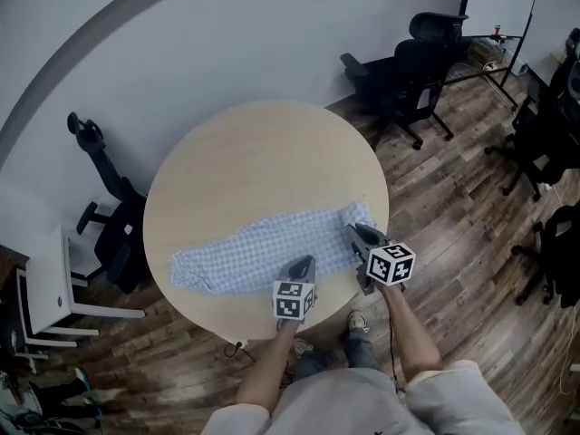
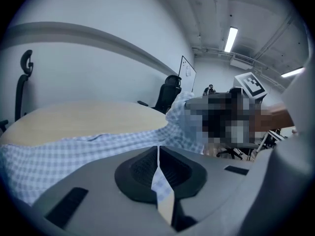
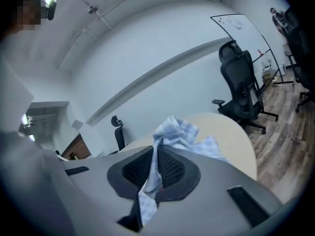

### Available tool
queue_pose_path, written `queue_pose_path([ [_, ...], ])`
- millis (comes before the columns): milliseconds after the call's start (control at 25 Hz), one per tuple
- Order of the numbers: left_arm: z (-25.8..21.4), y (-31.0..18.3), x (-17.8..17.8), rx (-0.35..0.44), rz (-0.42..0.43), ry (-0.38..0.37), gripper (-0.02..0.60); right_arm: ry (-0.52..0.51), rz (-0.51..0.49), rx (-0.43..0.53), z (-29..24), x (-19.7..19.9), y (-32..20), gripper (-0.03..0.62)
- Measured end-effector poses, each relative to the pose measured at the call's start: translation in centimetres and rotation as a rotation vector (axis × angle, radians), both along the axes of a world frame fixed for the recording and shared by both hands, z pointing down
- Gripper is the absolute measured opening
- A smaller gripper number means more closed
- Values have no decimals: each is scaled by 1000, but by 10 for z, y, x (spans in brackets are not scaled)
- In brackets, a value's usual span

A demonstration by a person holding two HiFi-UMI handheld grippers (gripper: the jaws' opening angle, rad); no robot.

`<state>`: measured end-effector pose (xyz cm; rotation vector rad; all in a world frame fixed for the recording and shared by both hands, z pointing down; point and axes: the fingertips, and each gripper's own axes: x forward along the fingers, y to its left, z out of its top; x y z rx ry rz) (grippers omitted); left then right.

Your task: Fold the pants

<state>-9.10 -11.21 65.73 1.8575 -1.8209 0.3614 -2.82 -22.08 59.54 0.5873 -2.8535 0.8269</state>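
Note:
Light blue checked pants [image 1: 263, 247] lie stretched across the near half of the round wooden table [image 1: 254, 152]. My left gripper [image 1: 302, 264] is shut on the near edge of the pants [image 2: 74, 149] around their middle; a strip of cloth sticks out between its jaws. My right gripper [image 1: 355, 234] is shut on the right end of the pants [image 3: 174, 132], which is lifted and bunched above the table [image 3: 236, 132]. In the left gripper view the right gripper [image 2: 236, 107] shows at the right, holding the raised cloth.
Black office chairs [image 1: 412, 71] stand beyond the table at the right, another chair [image 1: 109, 207] stands at its left. A white cabinet [image 1: 45, 288] is at the lower left. The table's near edge is close to my body.

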Motion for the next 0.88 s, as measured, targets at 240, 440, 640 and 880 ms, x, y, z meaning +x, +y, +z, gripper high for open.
queue_pose_path([
  [240, -2, 80, -81, -6, -145, -2, 32, 101, -185, 16, 24, -111, 89, 44],
  [440, 11, 137, -130, -39, -238, 13, 32, 268, -331, -39, 91, -167, 159, 134],
  [640, 21, 157, -146, -52, -270, 32, 32, 346, -366, -64, 123, -176, 180, 217],
  [880, 20, 133, -124, -37, -209, 39, 32, 333, -385, -4, 100, -167, 179, 262],
])
